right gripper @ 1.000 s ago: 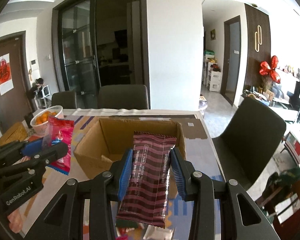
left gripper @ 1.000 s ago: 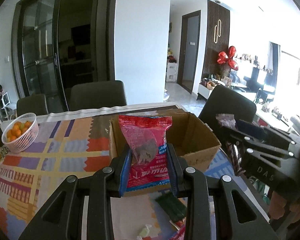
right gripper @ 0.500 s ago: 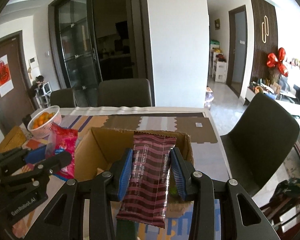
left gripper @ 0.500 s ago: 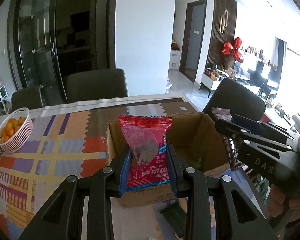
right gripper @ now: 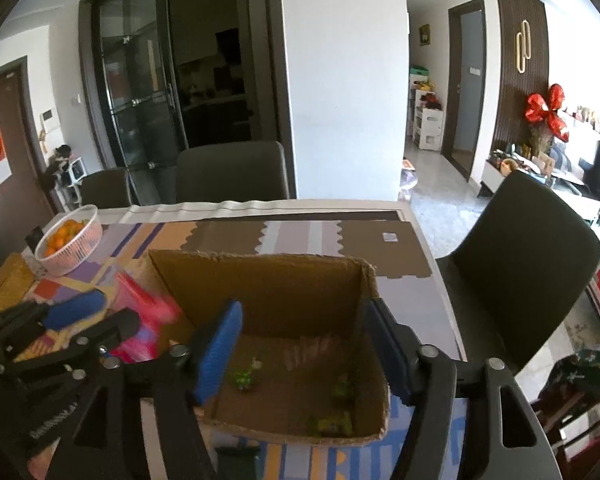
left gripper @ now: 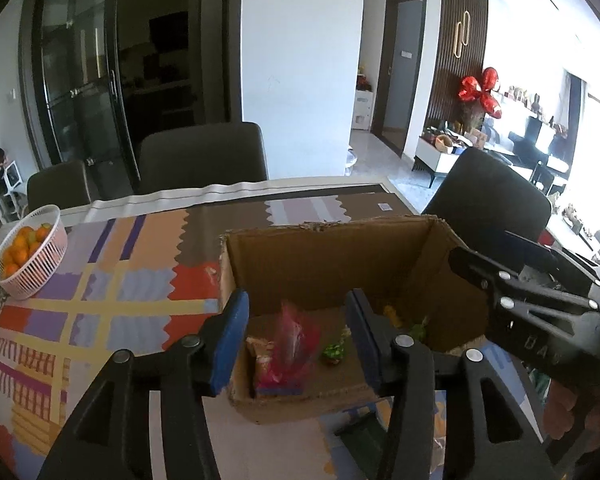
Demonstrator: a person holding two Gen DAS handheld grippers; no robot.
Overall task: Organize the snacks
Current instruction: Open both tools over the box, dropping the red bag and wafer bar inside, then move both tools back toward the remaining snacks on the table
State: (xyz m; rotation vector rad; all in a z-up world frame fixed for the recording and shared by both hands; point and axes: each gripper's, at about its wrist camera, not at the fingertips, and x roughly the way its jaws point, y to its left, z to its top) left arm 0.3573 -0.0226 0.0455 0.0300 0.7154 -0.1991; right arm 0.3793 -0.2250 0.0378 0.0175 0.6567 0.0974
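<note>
Above the open brown cardboard box [left gripper: 340, 264] on the counter [left gripper: 112, 292], left tool [left gripper: 296, 340] and right tool [right gripper: 304, 348] have just been opening; nothing sits between their jaws. Red plastic snack packet [left gripper: 288, 344] drops into the box. Light, crinkly, slippery: grip mid-body across the flat faces.

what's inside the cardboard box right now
Inside the cardboard box: a red snack packet, a blurred brown packet and small green candies. The near wall and gripper fingers hide part of the floor.
</note>
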